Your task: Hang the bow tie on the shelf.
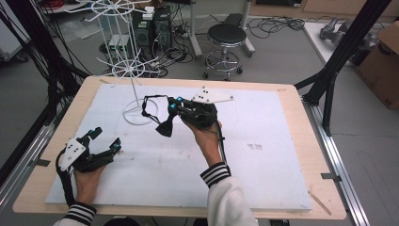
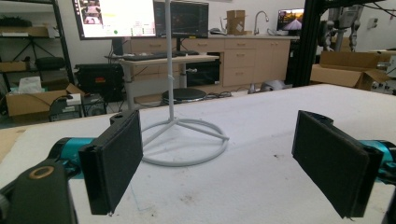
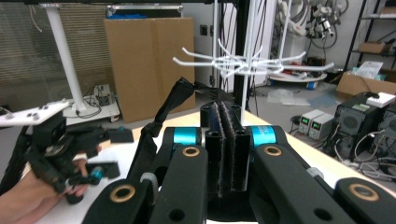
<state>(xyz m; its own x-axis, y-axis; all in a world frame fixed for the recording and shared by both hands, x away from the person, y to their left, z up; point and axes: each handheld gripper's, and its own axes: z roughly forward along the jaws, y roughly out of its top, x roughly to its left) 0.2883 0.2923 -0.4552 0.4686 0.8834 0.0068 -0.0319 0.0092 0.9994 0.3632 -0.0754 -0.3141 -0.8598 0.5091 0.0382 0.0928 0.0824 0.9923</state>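
Hands are gripping both tools over the white mat (image 1: 263, 179). Left gripper (image 1: 104, 141) is resting near the front-left corner, jaws spread wide around nothing. Right gripper (image 1: 173, 109) is clamping a black strap (image 1: 151, 106) (dangling loosely) beside the white wire rack (image 1: 136, 89) farther back.

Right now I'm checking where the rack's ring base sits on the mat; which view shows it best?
The left gripper view: the base lies close, whole and flat on the mat between the open left tool's jaws. The high view shows the base smaller, partly behind the strap. The right gripper view gives the rack's arms.
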